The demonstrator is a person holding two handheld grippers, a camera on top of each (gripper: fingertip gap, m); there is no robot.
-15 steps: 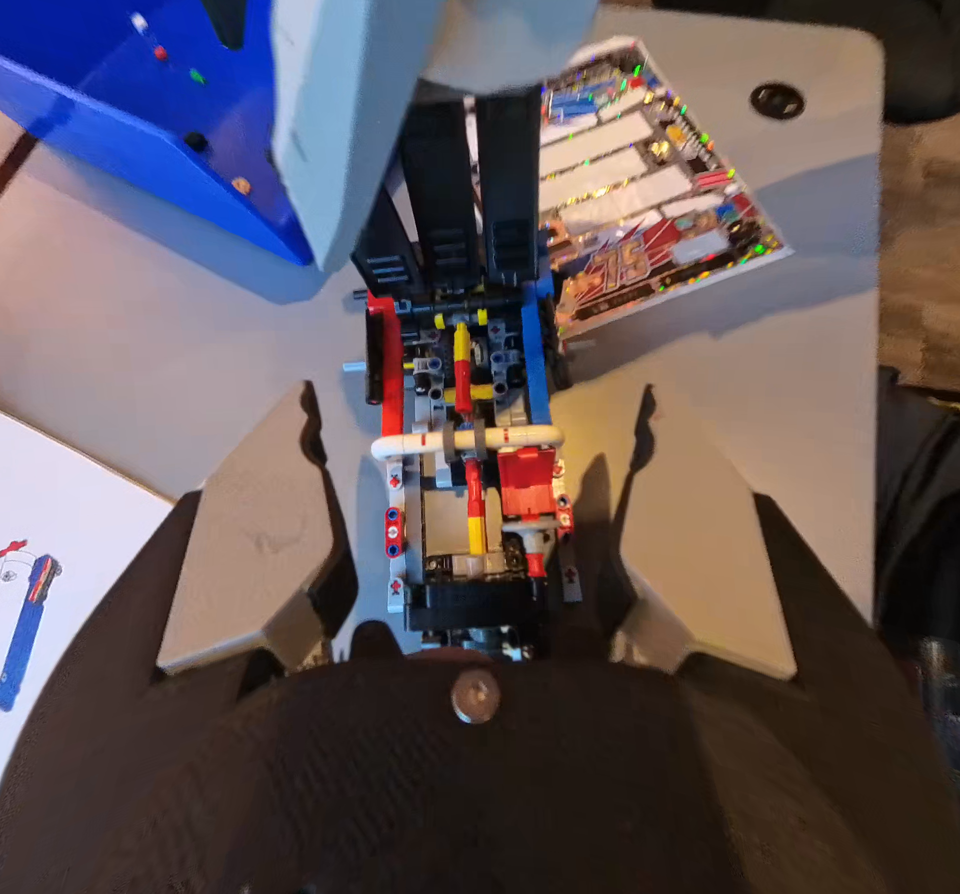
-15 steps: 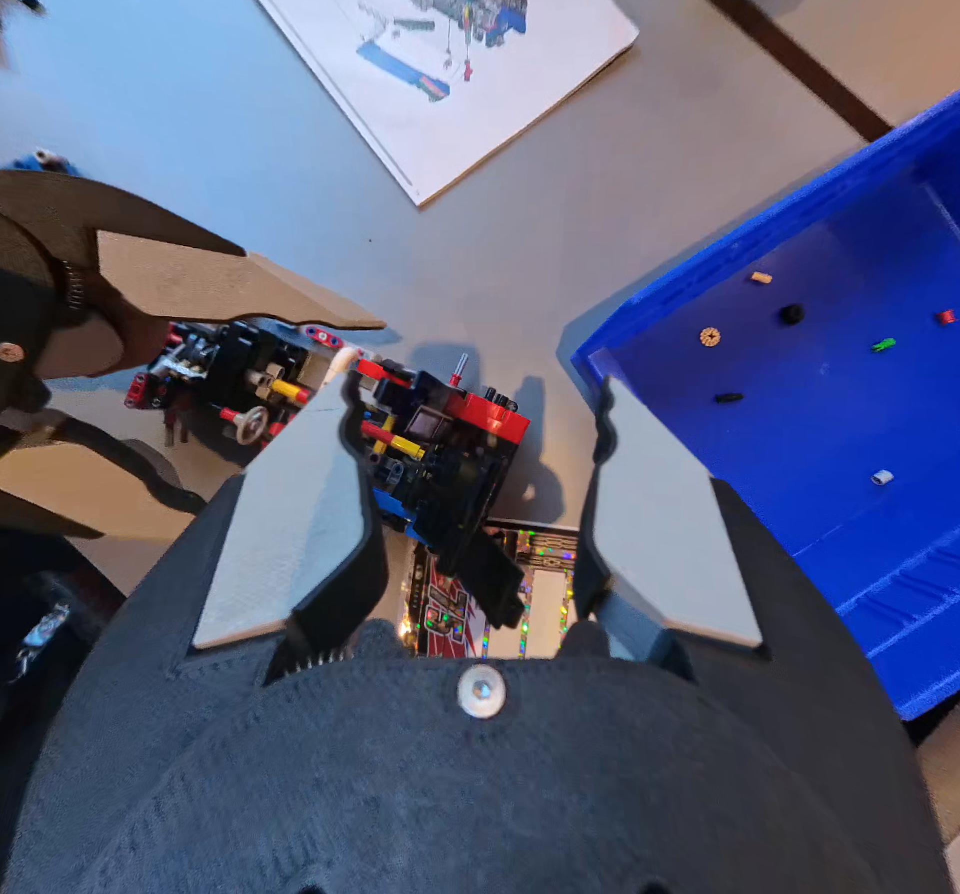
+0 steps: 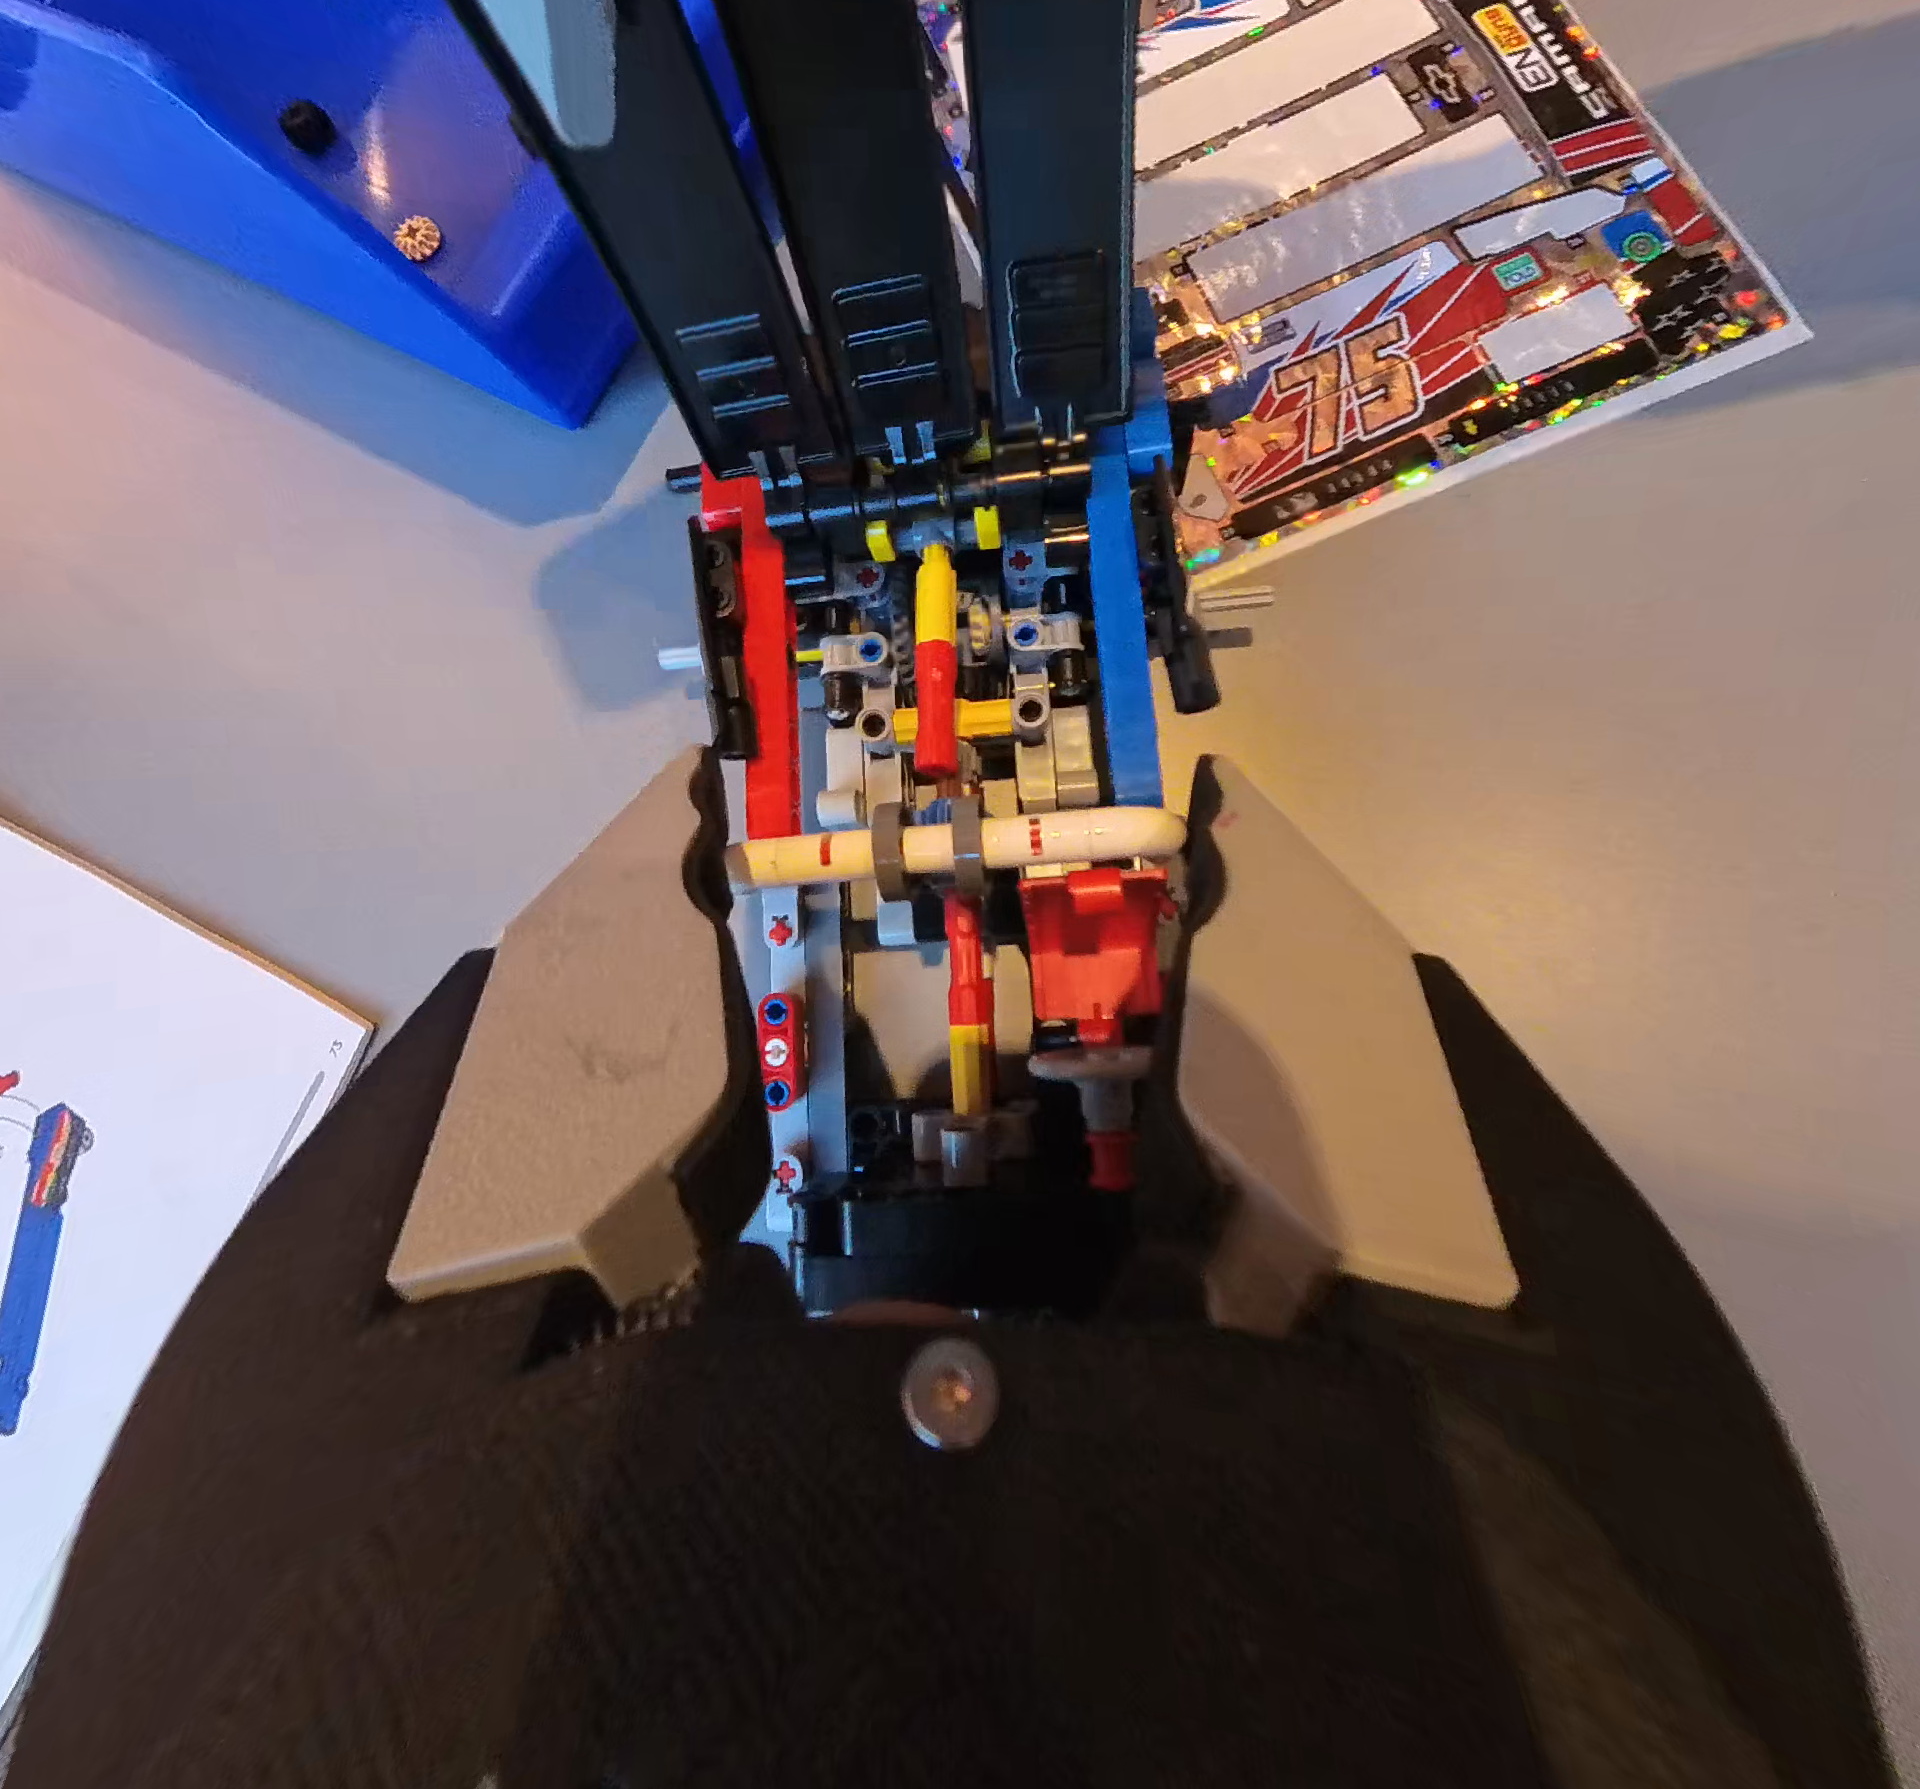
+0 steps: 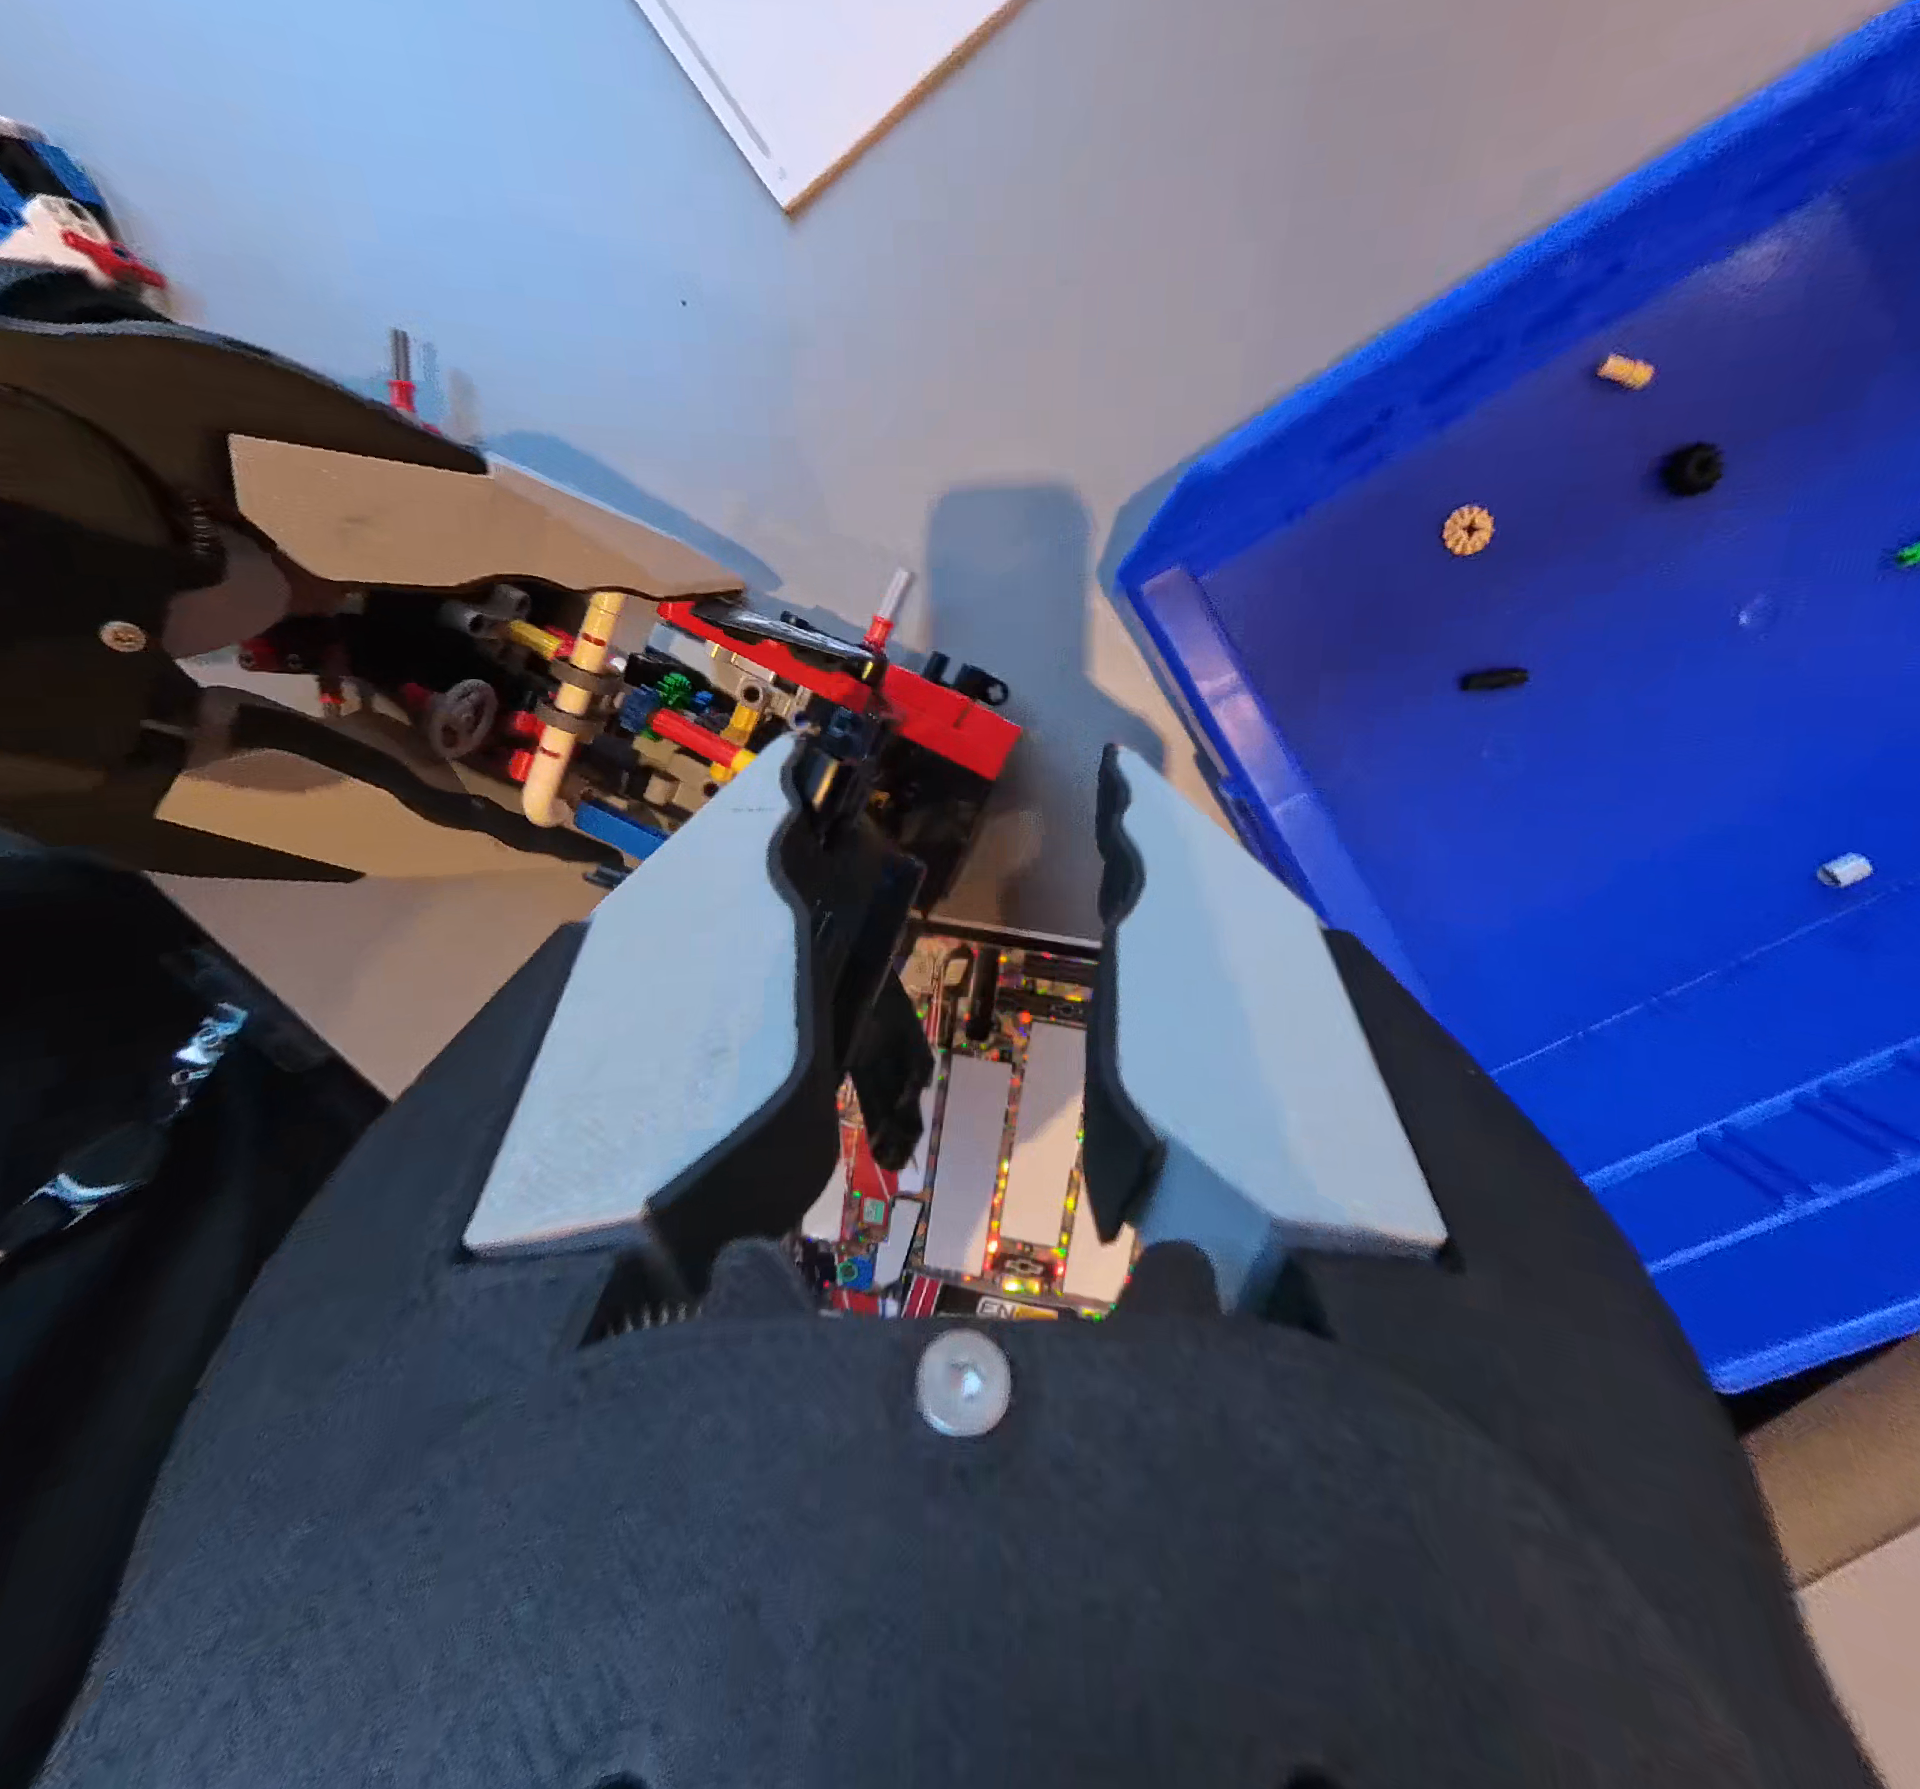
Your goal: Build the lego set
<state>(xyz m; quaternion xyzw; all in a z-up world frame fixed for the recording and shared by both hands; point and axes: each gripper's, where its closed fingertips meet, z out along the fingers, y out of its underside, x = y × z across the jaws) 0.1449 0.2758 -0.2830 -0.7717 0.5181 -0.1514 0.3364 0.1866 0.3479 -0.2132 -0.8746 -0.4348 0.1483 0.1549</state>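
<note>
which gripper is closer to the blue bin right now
Right. The right gripper is open beside the blue bin, its outer finger close to the bin's near corner. The left gripper sits farther off, shut on the lego model, which lies between it and the bin.

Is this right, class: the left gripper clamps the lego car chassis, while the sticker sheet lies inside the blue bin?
Not quite. The left gripper does clamp the lego car chassis, but the sticker sheet lies on the table beside the blue bin, per the left wrist view.

a grey table point(image 3: 312, 659) carries a blue bin point(image 4: 1558, 804), a sticker sheet point(image 3: 1403, 212) and an instruction booklet point(image 3: 135, 1064).
</note>
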